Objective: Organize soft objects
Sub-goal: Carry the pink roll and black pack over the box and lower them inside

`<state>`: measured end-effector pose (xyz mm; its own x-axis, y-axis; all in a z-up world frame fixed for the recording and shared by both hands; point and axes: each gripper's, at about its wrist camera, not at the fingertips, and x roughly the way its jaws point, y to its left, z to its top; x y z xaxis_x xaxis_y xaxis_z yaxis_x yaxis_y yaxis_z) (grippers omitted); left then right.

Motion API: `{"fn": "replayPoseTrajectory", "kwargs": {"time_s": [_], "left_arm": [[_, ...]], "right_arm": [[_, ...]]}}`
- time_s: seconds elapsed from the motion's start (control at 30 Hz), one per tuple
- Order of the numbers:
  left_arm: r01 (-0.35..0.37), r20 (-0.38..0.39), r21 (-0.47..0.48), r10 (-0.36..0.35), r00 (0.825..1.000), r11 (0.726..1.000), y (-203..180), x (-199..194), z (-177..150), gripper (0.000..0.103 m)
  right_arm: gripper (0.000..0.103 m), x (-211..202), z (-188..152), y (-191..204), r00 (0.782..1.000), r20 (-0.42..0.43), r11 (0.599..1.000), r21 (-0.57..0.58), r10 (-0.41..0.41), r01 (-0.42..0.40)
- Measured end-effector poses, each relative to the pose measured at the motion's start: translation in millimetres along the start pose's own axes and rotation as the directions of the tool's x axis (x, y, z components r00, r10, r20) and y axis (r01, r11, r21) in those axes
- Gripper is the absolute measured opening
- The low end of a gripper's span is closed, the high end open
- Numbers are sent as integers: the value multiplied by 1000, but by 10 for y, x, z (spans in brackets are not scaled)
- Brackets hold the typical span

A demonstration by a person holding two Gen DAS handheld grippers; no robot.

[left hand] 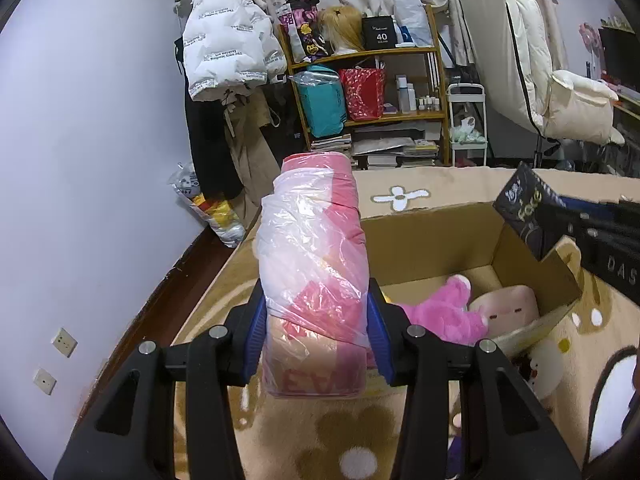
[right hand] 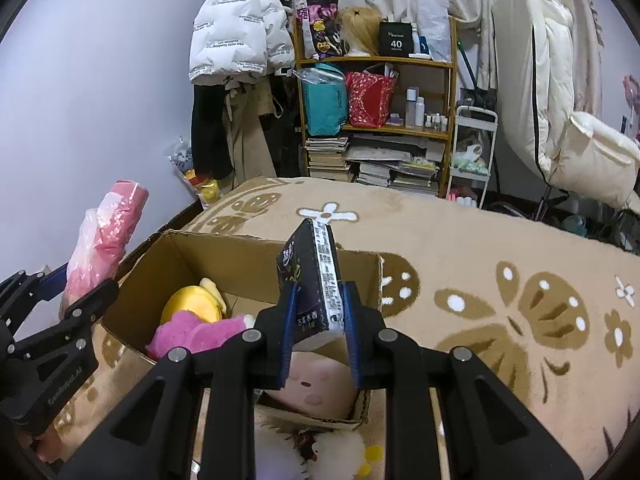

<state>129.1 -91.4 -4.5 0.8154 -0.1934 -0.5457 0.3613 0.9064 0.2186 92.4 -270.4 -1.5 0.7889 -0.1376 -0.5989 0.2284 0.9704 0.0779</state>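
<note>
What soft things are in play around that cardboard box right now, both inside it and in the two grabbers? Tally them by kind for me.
Plush toys in the cardboard box: 3, namely the pink plush, the yellow plush and the pale pink cushion
Bagged pink bundle, in the left gripper: 1
Dark tissue pack, in the right gripper: 1
Total: 5

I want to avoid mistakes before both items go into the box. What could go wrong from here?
1. The left gripper clamps the long pink roll in clear plastic wrap near its lower end; the slippery wrap may slide or the roll may tip.
2. The brown cardboard box already holds a pink plush toy, a yellow plush and a pale pink cushion, so space looks tight.
3. The right gripper, holding the dark tissue pack, could collide with the left.
</note>
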Motion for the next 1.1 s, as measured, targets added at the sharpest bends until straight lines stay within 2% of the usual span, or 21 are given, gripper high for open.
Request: {"fn": "replayPoseTrajectory", "kwargs": {"time_s": [0.47,1.1], "left_arm": [[75,-52,-7,-75,996,997,-80,224,-27,44],[88,-143,-13,-88,986,996,-88,387,-136,48]], "right_arm": [[24,155,-121,-26,999,-22,999,19,40,-39],[28,240,-192,-85,996,-67,997,55,63,-59]]}}
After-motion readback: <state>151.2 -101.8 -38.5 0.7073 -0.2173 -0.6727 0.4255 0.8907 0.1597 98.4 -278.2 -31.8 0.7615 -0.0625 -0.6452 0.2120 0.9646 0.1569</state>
